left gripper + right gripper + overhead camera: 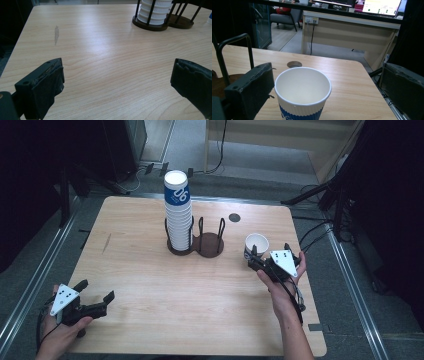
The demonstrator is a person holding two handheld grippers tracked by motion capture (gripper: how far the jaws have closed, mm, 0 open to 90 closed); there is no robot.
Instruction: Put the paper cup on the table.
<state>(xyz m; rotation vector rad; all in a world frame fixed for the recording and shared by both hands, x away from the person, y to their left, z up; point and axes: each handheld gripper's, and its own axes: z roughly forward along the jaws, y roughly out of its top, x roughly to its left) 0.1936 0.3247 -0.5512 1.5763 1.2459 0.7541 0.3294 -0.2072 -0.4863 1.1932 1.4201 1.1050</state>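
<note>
Bench point(150, 285): broad bare centre. Cup stack point(178, 215) in rack point(196, 242), far middle. Single cup point(256, 245) upright near right edge, between wide jaws of right tool point(257, 260). Left tool point(95, 292) wide, unladen, near-left corner.

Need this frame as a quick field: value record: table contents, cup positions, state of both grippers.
table: light wood table, round cable hole near the far edge
holder: dark two-slot cup holder at centre
cup stack: tall stack of white and blue paper cups in the holder's left slot
right slot: empty
single cup: upright, empty, on the table right of the holder
left gripper: open, holding nothing, near the table's front left corner
right gripper: open, jaws either side of the single cup, not closed on it
</note>
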